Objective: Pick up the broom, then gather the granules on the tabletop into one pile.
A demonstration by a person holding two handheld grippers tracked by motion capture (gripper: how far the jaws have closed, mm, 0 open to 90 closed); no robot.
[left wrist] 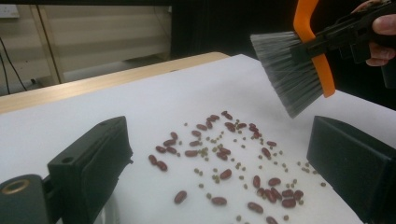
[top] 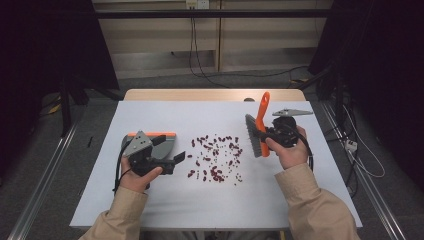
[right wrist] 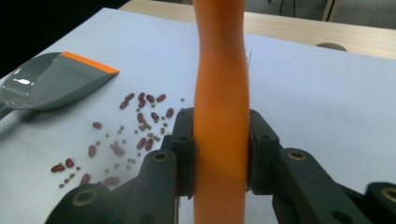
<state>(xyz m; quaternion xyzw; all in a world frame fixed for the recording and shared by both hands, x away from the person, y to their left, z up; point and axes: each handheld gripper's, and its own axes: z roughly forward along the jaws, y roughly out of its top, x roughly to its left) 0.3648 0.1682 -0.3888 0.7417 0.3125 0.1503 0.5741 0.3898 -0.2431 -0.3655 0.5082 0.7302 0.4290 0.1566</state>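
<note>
Red beans and small green ones [top: 216,156] [left wrist: 233,175] [right wrist: 135,135] lie scattered mid-table. My right gripper [top: 265,136] [right wrist: 219,140] is shut on the orange handle of a hand brush [top: 262,112] [left wrist: 294,70] and holds it above the table right of the beans, its grey bristles [top: 251,136] facing them. A grey dustpan with an orange lip [top: 162,141] [right wrist: 51,81] rests on the table left of the beans. Beside the pan, my left gripper [top: 177,161] [left wrist: 219,158] points at the beans, open, with nothing between its jaws.
A white sheet [top: 200,200] covers the table, and a wooden edge [top: 215,94] shows at the far side. Cables [top: 360,165] trail on the floor to the right. Metal rails [top: 40,190] run along the floor on both sides.
</note>
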